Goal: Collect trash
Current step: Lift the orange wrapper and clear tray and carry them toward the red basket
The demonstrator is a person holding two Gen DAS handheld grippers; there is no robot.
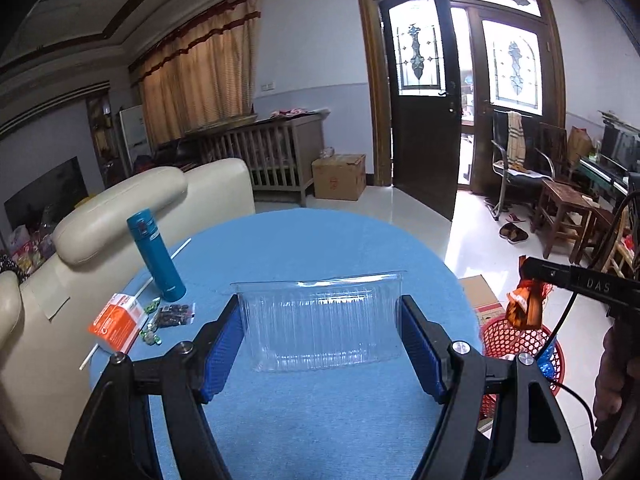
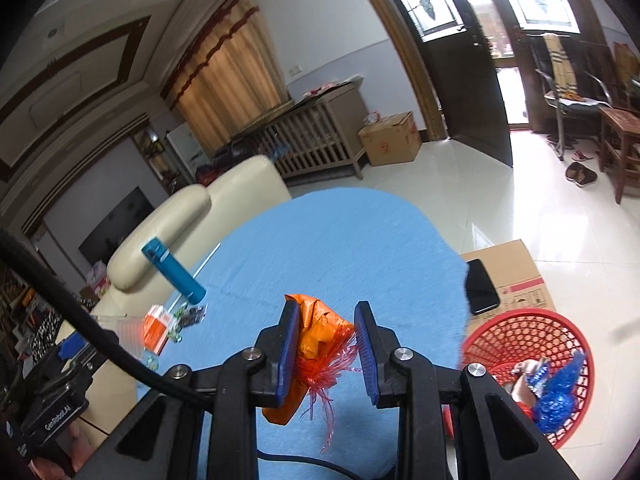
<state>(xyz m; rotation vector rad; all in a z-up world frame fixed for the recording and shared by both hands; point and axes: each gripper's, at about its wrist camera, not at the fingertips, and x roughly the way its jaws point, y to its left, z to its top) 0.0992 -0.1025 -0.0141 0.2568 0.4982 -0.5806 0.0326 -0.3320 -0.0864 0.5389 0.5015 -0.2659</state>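
Observation:
A clear plastic food box [image 1: 320, 320] lies on the blue table [image 1: 320, 240]. My left gripper [image 1: 322, 340] is open, its jaws standing either side of the box, which spans the gap between them. My right gripper [image 2: 328, 344] is partly open; an orange plastic wrapper [image 2: 320, 344] hangs against its left finger [image 2: 289, 348], with a gap to the right one. In the left wrist view this wrapper [image 1: 524, 308] hangs above a red mesh basket [image 1: 520, 340]. The basket [image 2: 528, 332] stands on the floor to the right of the table and holds blue and other wrappers.
A teal flask [image 1: 156, 256], an orange-white carton [image 1: 118, 322], a small bag of dark bits [image 1: 174, 314], green candies and a white straw lie at the table's left. A cream sofa [image 1: 120, 208] is behind. A cardboard box [image 2: 516, 276] with a phone sits by the basket.

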